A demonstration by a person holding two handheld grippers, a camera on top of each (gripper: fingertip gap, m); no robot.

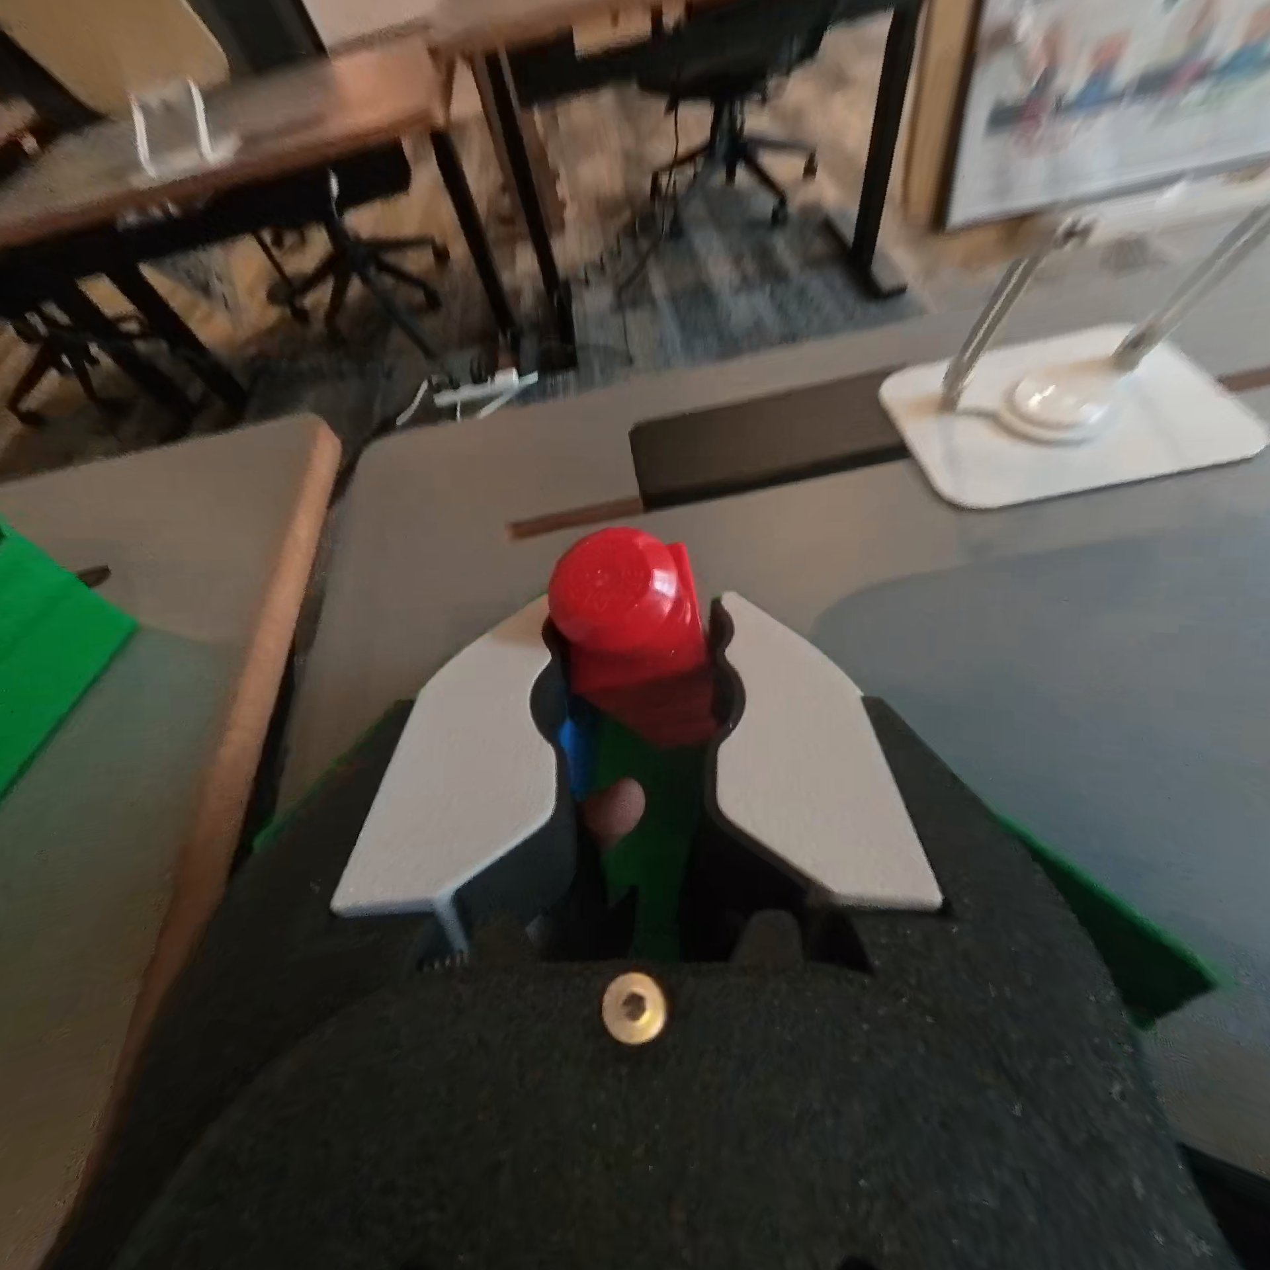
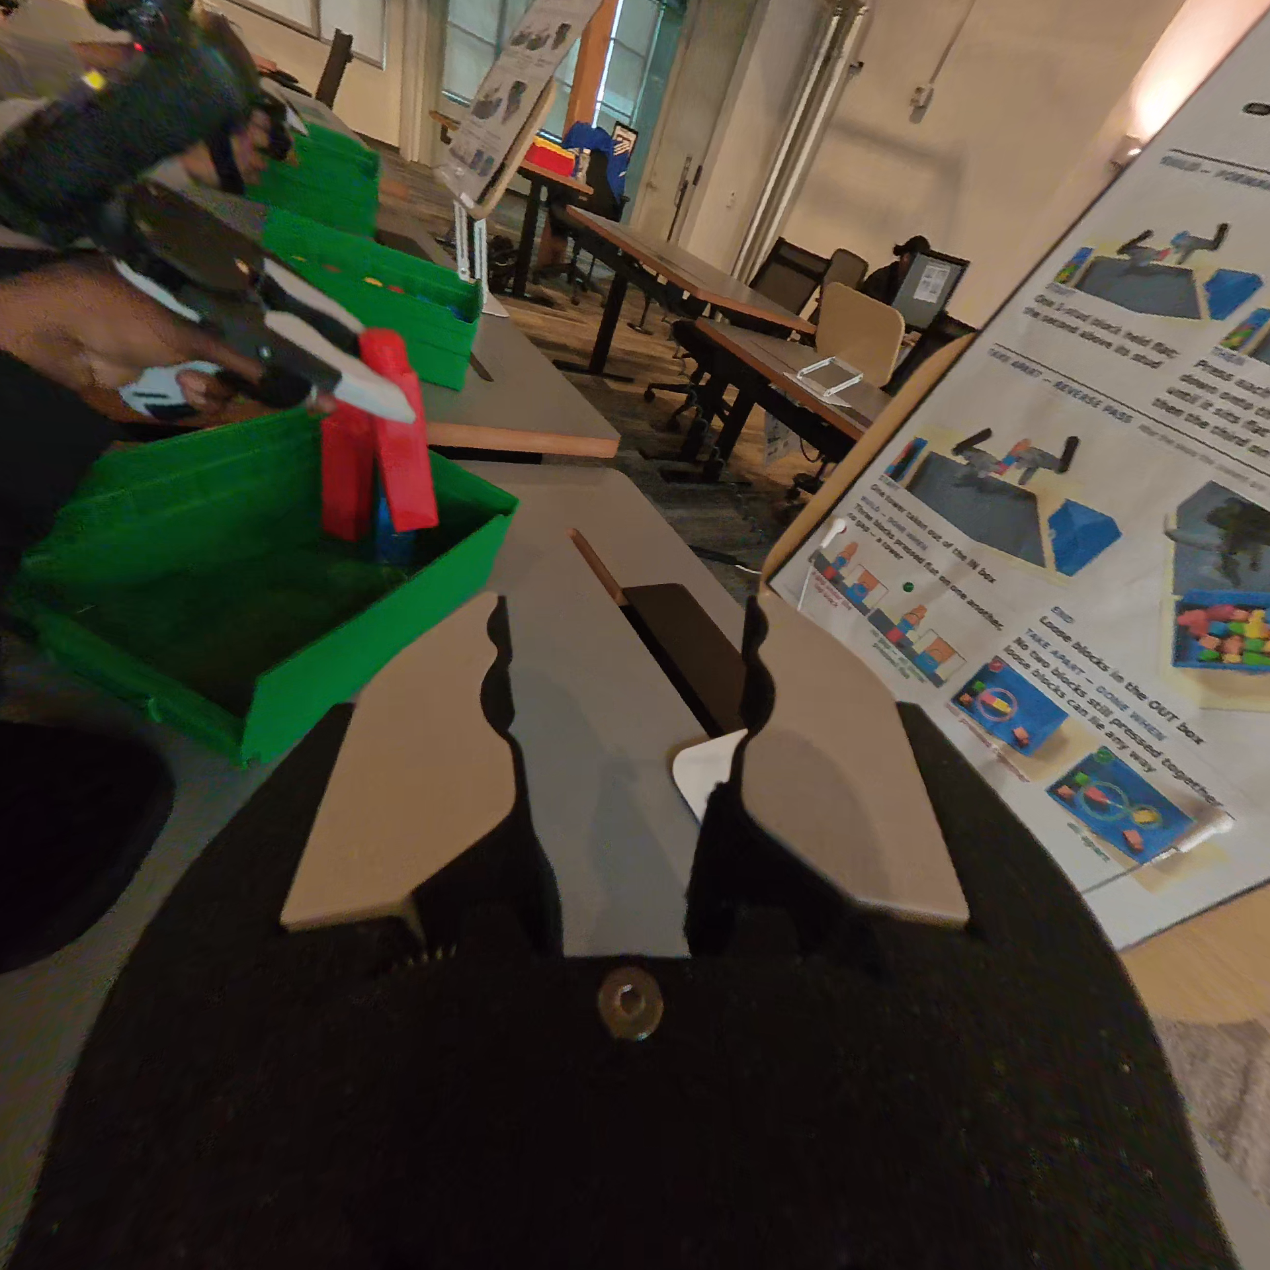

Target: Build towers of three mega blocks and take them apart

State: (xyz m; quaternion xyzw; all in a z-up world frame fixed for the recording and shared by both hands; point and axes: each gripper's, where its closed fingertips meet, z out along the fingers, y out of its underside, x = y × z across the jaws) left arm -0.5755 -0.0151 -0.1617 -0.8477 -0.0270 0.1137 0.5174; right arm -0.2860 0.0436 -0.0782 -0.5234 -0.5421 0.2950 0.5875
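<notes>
Gripping a red block (image 1: 629, 642) over the green bin (image 2: 357, 660), left gripper (image 1: 636, 660), apparently lifted

Setting: an open-plan office or shared workroom, used as a data-collection station. Long wood-topped desks (image 2: 694, 275) on black legs are seen in rows, with black swivel chairs (image 1: 728, 103) on castors pushed beneath them. The floor is covered by patterned carpet (image 1: 721, 288), and a power strip (image 1: 481, 392) lies on it. A grey worktable (image 2: 550, 570) carries green plastic bins (image 2: 275, 660). An illustrated instruction board (image 2: 1072, 522) is propped beside the worktable. A person (image 2: 900, 264) is seated at a far desk.
</notes>
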